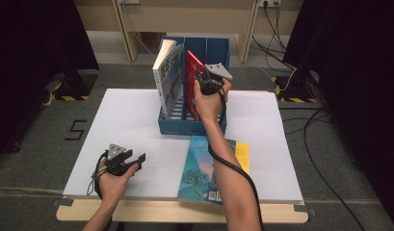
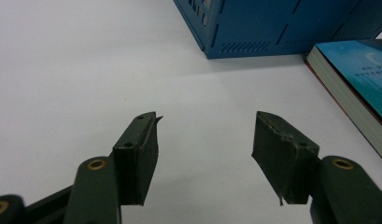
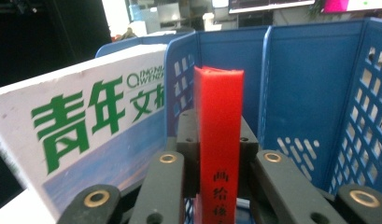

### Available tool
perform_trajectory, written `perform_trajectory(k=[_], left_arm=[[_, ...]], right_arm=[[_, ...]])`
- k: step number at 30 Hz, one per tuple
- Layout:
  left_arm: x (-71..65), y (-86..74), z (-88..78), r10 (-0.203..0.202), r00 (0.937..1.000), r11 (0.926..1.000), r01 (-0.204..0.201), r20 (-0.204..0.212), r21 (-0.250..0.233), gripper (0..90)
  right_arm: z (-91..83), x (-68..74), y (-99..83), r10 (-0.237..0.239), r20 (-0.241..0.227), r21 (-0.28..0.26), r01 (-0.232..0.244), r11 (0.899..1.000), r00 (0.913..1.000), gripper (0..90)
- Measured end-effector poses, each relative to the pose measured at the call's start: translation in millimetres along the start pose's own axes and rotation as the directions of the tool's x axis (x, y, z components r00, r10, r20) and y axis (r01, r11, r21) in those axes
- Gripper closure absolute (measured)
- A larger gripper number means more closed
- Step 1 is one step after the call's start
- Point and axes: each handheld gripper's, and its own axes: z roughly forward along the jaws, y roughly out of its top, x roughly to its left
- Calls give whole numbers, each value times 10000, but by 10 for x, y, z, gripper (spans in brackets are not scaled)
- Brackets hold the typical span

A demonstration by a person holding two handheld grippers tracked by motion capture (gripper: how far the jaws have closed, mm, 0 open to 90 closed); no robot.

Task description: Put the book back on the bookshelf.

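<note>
Right fingers clamped on red book in blue rack, left fingers apart over bare table

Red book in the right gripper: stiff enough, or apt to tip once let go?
Probably stiff: the red book stands straight between the right gripper pads. Likely light, being thin. Released, it may lean against the blue rack divider, like the white book.

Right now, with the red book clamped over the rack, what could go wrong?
1. The right hand-held gripper pinches only the red book's spine edge; it may swing or slip.
2. The magazine leans in the next slot of the rack and could get bumped.
3. The teal book overhangs the table edge.
</note>
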Motion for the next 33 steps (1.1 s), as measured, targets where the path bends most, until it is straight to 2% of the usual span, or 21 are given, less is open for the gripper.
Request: perform_trajectory(k=[6, 14, 22, 28, 33], left_arm=[[-17, -11, 7, 36, 10000, 10000, -36, 66, 47, 396], [-1, -11, -11, 13, 10000, 10000, -13, 22, 65, 396], [2, -15, -9, -7, 10000, 10000, 7, 29, 83, 396], [4, -19, -4, -15, 10000, 10000, 14, 22, 66, 396], [7, -20, -1, -15, 10000, 10000, 15, 28, 80, 396]], right_arm=[[-128, -17, -39, -86, -69, 466, 89, 9989, 9999, 784], [-227, 12, -108, -216, -162, 528, 224, 9984, 9996, 771], [-317, 20, -132, -108, -127, 649, 116, 9978, 9999, 735], [-321, 34, -80, 39, -82, 676, -34, 9977, 10000, 719], [-257, 42, -28, 104, -163, 935, -88, 9956, 9998, 702]])
